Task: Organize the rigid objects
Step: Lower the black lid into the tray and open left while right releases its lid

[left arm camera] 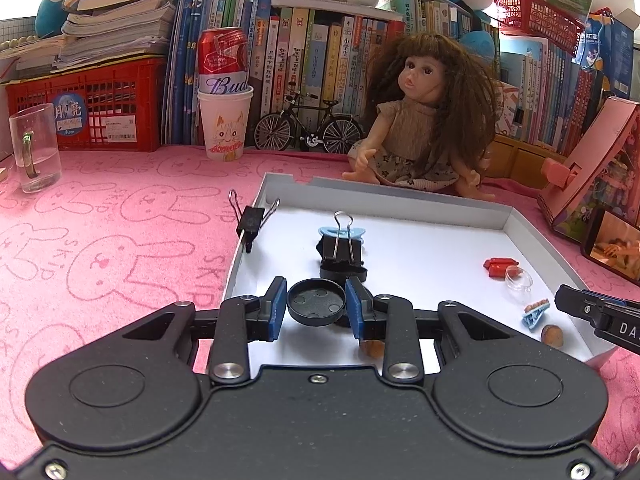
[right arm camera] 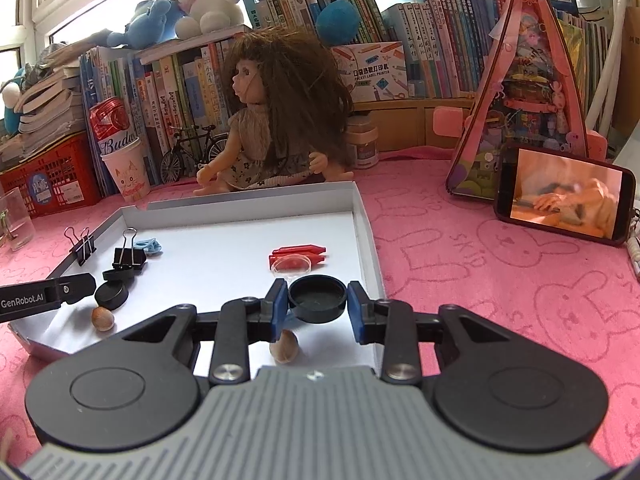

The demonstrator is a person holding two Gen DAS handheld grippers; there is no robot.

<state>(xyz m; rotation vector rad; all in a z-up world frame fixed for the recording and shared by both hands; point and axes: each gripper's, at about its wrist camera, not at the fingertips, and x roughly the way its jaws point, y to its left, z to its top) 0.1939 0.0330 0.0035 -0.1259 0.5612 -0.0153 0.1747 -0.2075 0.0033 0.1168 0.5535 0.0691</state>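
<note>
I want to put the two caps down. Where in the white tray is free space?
The tray is bare in its middle, between the binder clips and the red pieces, and along the far wall. The left near corner is crowded with a black cap and a nut.

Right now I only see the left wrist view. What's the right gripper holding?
Observer: The right gripper is shut on a black cap, like the left one.
Operator: Is anything hiding behind the doll?
Observer: Yes, a small jar stands behind the doll, near her hand.
</note>
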